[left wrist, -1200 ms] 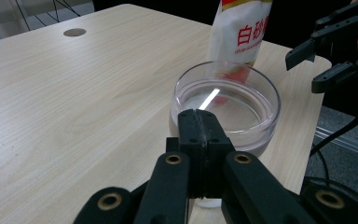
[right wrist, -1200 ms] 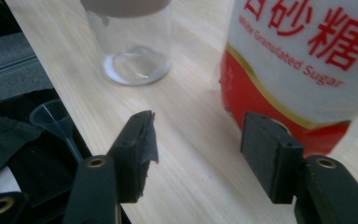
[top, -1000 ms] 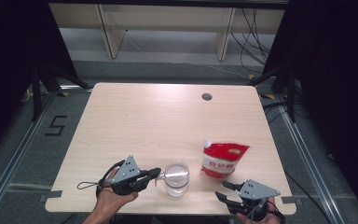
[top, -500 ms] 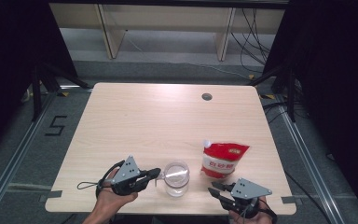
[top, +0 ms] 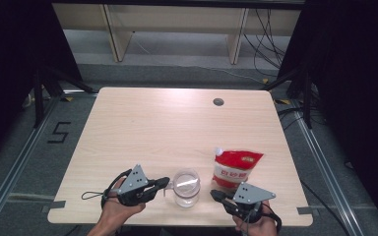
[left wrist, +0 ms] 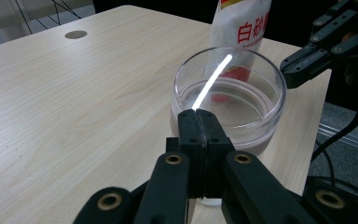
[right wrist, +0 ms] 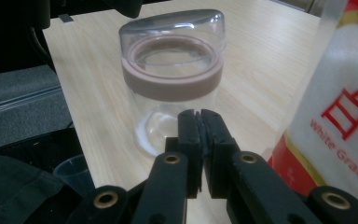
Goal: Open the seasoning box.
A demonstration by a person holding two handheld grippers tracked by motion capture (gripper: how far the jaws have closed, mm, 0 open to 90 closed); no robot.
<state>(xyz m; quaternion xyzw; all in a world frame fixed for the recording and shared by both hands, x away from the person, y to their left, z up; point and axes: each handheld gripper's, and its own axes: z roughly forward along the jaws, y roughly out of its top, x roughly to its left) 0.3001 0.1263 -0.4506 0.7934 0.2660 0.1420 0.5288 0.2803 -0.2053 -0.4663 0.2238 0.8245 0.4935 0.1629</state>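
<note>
At the near edge of the pale wooden table (top: 142, 132), a person's two hands hold black two-jaw grippers on either side of a clear glass jar with a pinkish-brown band below its domed transparent lid (top: 186, 187). The left gripper (top: 165, 183) points at the jar from the left, its jaws pressed together with nothing between them, the tips just beside the jar's wall. The right gripper (top: 215, 195), toward the near right corner, aims at the jar from the other side; its jaws have just been closing and now meet, pinching nothing, a little short of the glass. Just beyond the right gripper, a red-and-white plastic pouch of white granulated sugar (top: 236, 168) stands upright beside the jar. Far back, near the far edge, sits a small round dark grommet (top: 218, 102).
</note>
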